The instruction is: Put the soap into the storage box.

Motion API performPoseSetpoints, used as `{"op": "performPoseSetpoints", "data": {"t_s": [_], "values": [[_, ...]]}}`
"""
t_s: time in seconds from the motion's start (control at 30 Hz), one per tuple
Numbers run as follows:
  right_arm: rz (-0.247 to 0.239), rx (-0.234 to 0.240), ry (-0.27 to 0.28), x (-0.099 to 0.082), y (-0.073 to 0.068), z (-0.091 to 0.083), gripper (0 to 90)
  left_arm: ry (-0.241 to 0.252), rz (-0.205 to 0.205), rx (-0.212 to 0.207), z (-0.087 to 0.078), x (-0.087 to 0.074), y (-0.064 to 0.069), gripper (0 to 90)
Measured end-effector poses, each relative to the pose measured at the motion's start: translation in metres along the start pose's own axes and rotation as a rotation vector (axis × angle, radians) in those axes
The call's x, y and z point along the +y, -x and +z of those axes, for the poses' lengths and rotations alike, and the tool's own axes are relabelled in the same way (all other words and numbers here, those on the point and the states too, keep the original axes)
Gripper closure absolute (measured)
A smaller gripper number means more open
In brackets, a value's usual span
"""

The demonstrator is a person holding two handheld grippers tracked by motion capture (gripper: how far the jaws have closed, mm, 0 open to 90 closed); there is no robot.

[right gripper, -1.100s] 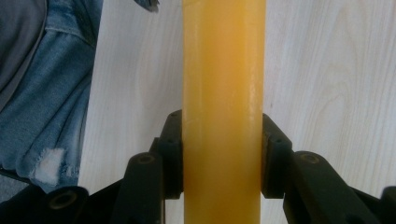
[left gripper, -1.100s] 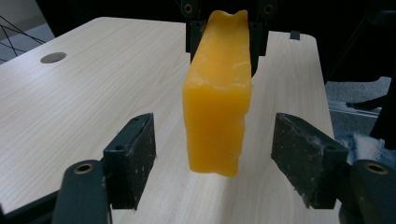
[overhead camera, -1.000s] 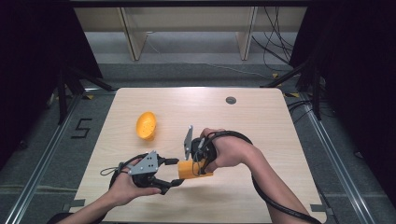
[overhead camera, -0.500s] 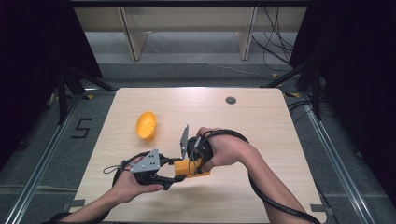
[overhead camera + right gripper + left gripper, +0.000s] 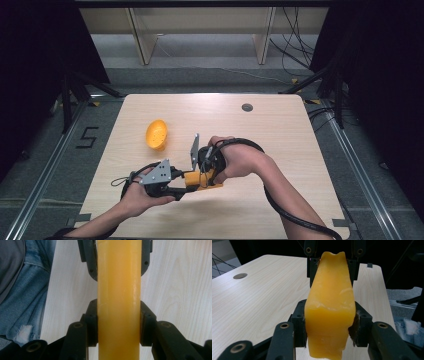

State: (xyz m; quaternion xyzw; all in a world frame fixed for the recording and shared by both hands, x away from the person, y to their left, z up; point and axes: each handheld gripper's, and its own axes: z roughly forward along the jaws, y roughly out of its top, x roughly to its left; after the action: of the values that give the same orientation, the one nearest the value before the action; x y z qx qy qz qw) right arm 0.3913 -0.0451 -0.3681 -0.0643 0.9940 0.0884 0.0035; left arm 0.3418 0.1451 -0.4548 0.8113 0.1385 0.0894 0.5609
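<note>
A long yellow-orange block [image 5: 198,180] is held just above the wooden table [image 5: 280,145] near its front edge, between my two grippers. My left gripper [image 5: 181,187] comes in from the left and is shut on one end of the block. My right gripper [image 5: 205,174] is shut on the other end from above. In the left gripper view the block [image 5: 329,302] fills the space between my jaws [image 5: 329,323], and the other gripper's jaws clamp its far end. In the right gripper view the block [image 5: 118,290] runs straight up between my jaws [image 5: 118,323].
An orange bowl-like shell [image 5: 156,135] lies on the table's left half, behind the left hand. A round cable hole [image 5: 247,107] sits near the far edge. The person's jeans [image 5: 25,295] show past the table's edge. Shelf legs stand beyond the table.
The right hand has carried the block a little to the left, toward the left gripper. The left gripper's jaws now clamp the block's end, so both grippers hold it.
</note>
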Motion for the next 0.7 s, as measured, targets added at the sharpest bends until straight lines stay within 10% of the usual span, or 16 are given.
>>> {"op": "performPoseSetpoints", "data": {"t_s": [0.7], "values": [[0.009, -0.016, 0.052, -0.0012, 0.0011, -0.0045, 48.9, -0.021, -0.036, -0.007, -0.0037, 0.0035, -0.0009, 60.2]]}}
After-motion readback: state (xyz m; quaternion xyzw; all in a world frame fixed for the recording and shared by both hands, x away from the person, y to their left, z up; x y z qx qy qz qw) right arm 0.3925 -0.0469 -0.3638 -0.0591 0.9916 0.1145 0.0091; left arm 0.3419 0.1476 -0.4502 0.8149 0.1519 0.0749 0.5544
